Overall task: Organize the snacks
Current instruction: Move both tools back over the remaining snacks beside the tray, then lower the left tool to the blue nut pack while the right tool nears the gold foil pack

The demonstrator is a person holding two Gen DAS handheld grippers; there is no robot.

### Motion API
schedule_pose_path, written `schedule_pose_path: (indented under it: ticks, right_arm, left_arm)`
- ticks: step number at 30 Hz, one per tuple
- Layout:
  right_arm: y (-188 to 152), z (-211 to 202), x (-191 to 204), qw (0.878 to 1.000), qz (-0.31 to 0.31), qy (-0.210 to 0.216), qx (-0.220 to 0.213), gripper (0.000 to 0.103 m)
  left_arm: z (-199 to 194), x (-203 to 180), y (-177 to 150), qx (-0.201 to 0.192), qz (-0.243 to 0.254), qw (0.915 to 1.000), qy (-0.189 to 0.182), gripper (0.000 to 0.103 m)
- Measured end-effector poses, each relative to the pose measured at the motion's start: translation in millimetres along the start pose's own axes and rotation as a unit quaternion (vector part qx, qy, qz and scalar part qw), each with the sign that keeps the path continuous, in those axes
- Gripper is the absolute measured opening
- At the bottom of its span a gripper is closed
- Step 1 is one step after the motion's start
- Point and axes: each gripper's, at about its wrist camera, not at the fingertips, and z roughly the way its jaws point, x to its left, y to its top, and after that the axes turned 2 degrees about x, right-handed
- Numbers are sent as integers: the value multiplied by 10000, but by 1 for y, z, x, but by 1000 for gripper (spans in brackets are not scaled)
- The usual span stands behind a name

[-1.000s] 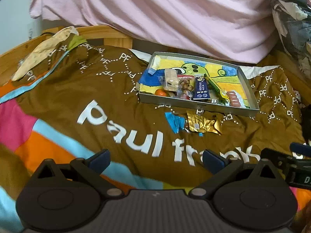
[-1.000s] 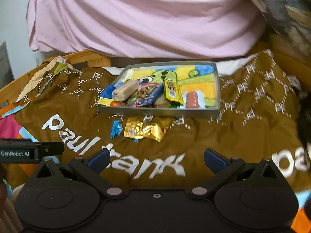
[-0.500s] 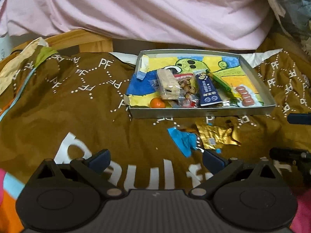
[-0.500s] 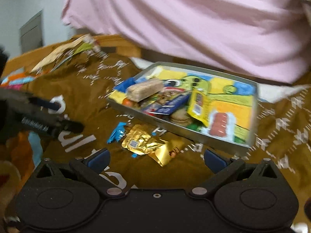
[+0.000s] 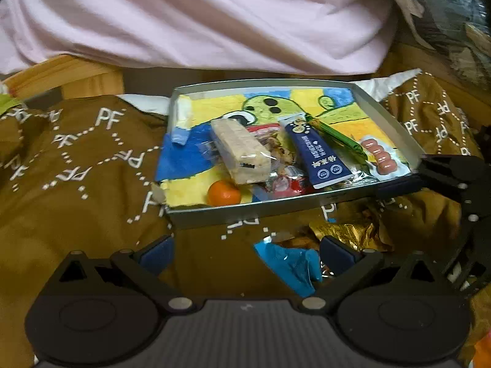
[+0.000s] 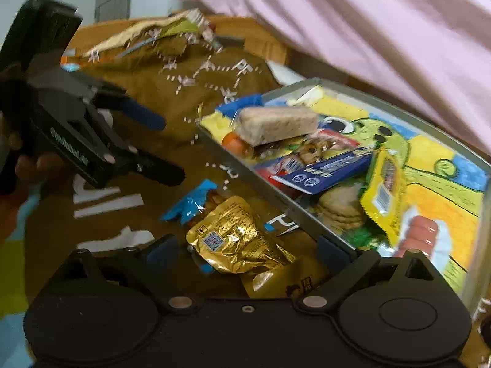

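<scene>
Both tongs sitting released, low over the blanket [image 5: 76,165].

Metal tray [image 5: 245,211] lying ahead of left gripper [image 5: 245,250]; gold packet [image 6: 233,239] between right gripper [image 6: 245,250] fingers, hand [image 6: 18,165] showing in right view only. Both grippers now sitting closer to the snacks than a second ago.

A tray [image 5: 245,211] sits mid-frame on a bedspread [image 5: 76,184], snacks piled in its near half. Below its front wall lie a foil pouch [image 6: 236,239] and, left of it, a small wrapper [image 6: 190,202].
</scene>
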Motion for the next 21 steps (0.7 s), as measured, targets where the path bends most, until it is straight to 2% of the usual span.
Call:
schedule_pose_path:
  ticks: [2,4,7,14,18,21]
  right_arm:
    - [1,11,-2,9997,-113,144,174,88]
    - [0,19,-4,9992,-156,207,305,88]
    - [1,22,-1,9980,-329,299,446,80]
    - [-3,13,-3,9959,-392,213,789,71]
    - [-8,-6,1,9927,-432,123,1116,70]
    - [-15,-19,-1,9931,-362,56,1111,72]
  left_arm:
    - [4,4,1,41,-1,10000,-88,103]
    - [7,8,0,47,-17,9998,-183,103]
    - [10,10,-1,80,31,9993,-370,103]
    - [6,-2,1,42,404,9964,-742,103]
    - [4,-11,1,42,642,9941,-878,103]
    - [7,-18,3,17,807,9923,-940,103]
